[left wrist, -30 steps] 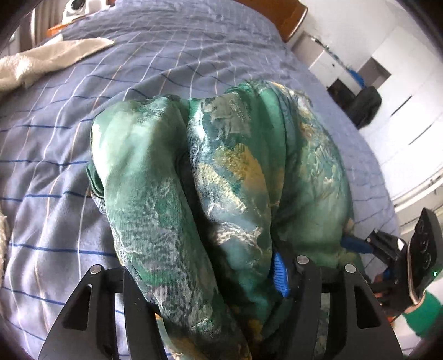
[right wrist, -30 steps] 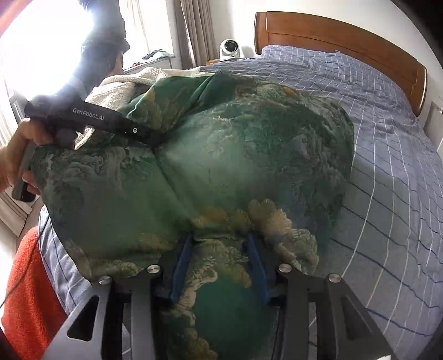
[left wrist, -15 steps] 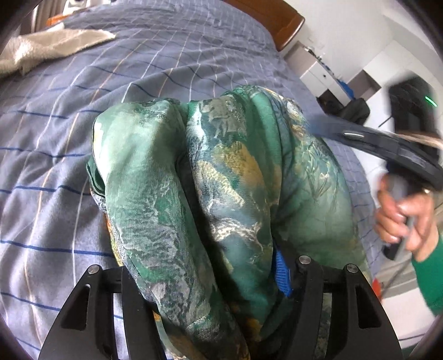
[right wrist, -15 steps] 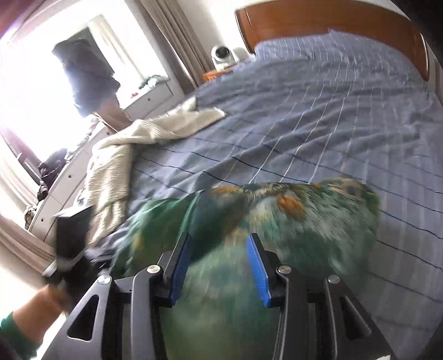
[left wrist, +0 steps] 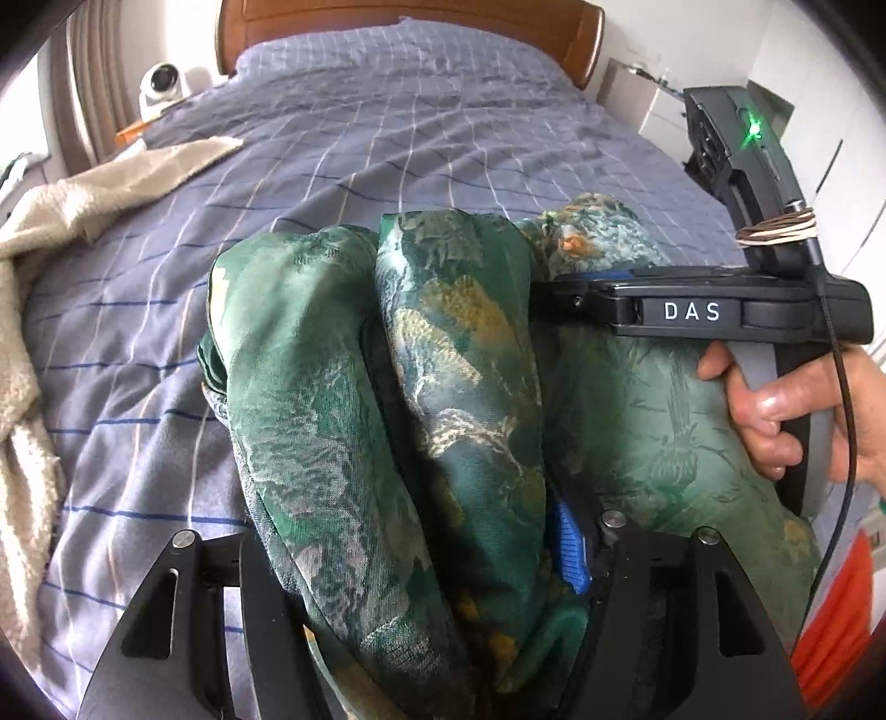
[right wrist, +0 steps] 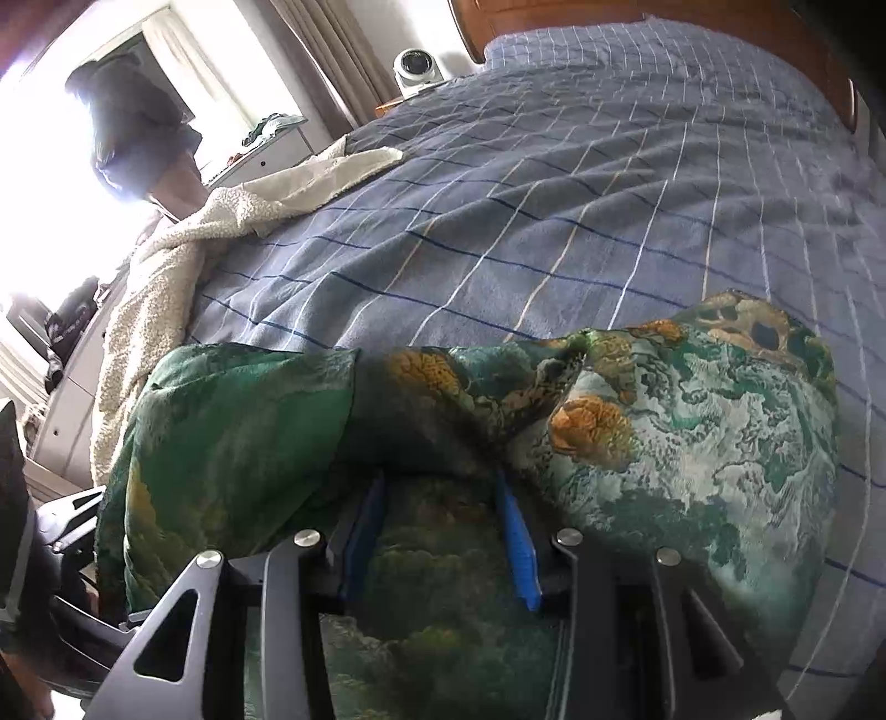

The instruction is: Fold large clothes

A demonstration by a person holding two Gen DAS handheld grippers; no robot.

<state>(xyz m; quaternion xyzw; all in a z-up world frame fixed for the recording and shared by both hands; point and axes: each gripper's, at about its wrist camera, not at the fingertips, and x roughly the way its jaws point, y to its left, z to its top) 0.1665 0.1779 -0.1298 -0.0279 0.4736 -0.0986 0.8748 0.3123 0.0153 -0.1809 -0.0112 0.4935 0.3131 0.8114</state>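
- Your left gripper [left wrist: 443,576] has its jaws closed on a thick bunch of the green cloth [left wrist: 343,399]. The cloth fills the gap between them, and one blue pad [left wrist: 567,548] peeks out on the right side.
- Your right gripper [right wrist: 446,543] has its jaws partly open, with a fold of the same green cloth [right wrist: 692,421] pinched between the two blue pads [right wrist: 520,545].
- In the left wrist view, your right gripper [left wrist: 559,288] comes in from the right side and bites the top of the cloth. Your right hand [left wrist: 786,410] holds its handle.
- The green cloth lies in a puffy heap on the bed [left wrist: 387,144], near the foot end, close to you.
- Its far edge is rounded and folded over. It sits on the blue checked cover, about the middle of the bed.
- Past that edge the bed is open all the way up to the wooden headboard [left wrist: 410,14].
- On the left side a cream blanket [left wrist: 83,205] lies along the edge of the bed, apart from the green cloth.
- A small white camera [right wrist: 415,66] sits beside the headboard.
- On the right the cloth reaches close to the bed's side edge.
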